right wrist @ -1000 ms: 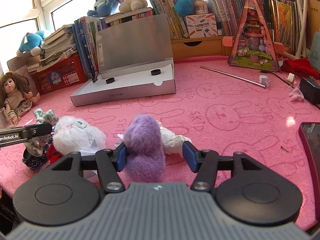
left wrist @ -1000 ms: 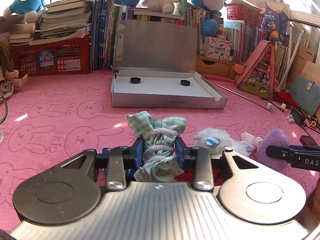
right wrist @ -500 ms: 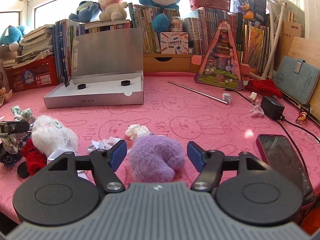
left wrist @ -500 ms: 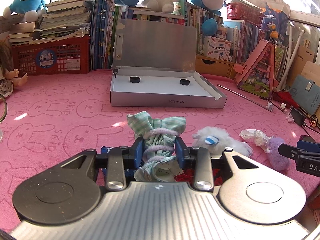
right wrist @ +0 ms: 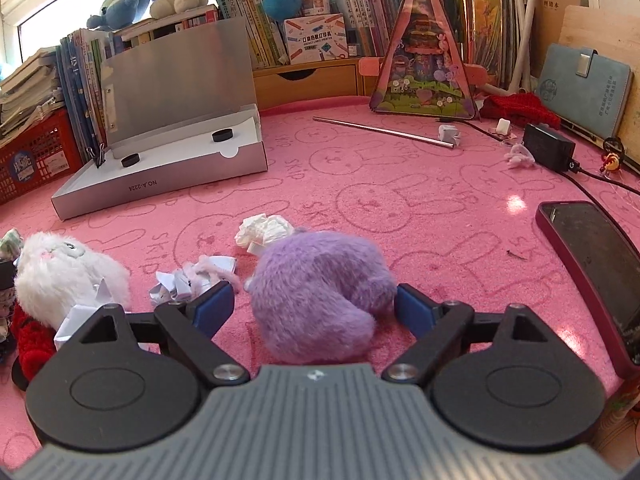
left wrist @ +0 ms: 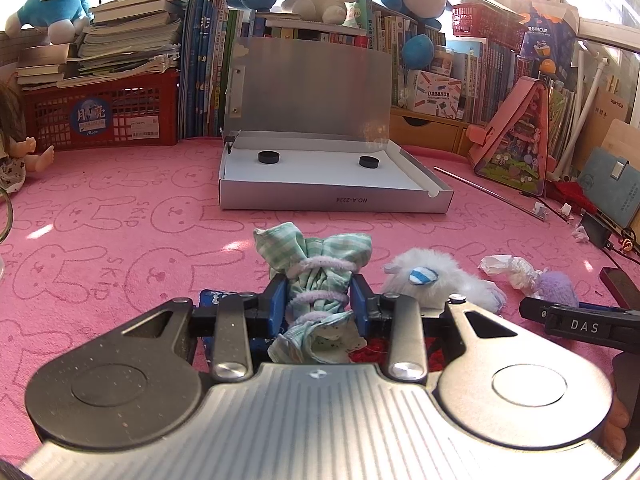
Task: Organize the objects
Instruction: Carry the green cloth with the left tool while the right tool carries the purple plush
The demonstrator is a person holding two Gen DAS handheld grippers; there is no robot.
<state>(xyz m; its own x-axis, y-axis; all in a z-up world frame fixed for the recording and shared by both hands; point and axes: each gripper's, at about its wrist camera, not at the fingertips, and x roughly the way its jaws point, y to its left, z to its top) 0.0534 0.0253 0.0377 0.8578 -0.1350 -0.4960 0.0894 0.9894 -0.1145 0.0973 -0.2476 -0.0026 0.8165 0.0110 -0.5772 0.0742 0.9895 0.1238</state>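
- Left wrist view: the left gripper point(left wrist: 319, 300) is clamping the green checked cloth bundle point(left wrist: 316, 276), blue pads pressing both its sides at lower centre. The bundle is tied with lilac fuzzy cord, so gripping across the wraps is likely keeping it from unrolling.
- The open silver box point(left wrist: 332, 184) is sitting at frame centre beyond the bundle, lid propped upright, two black discs point(left wrist: 269, 157) on its white floor. Probably the drop target: it is lying straight along the fingers.
- The white plush toy point(left wrist: 436, 276) is lying just right of the bundle; crumpled tissue point(left wrist: 506, 266) further right. The other tool's arm is poking in at the right edge.
- Right wrist view: the right gripper point(right wrist: 314, 310) is standing wide, jaws straddling the purple plush toy point(right wrist: 320, 292) at lower centre. Right pad looks to be touching or nearly touching the fur, left pad clear of it; not gripping.
- The toy is resting on the pink bunny mat point(right wrist: 400, 200), so the wide spread is likely sized for its bulk ahead of a squeeze.
- Paper scraps point(right wrist: 192, 280) and a tissue wad point(right wrist: 264, 230) are lying just left of and behind the toy; the silver box is sitting in the upper left; a phone point(right wrist: 592, 264) at the right edge, apart from the jaws.
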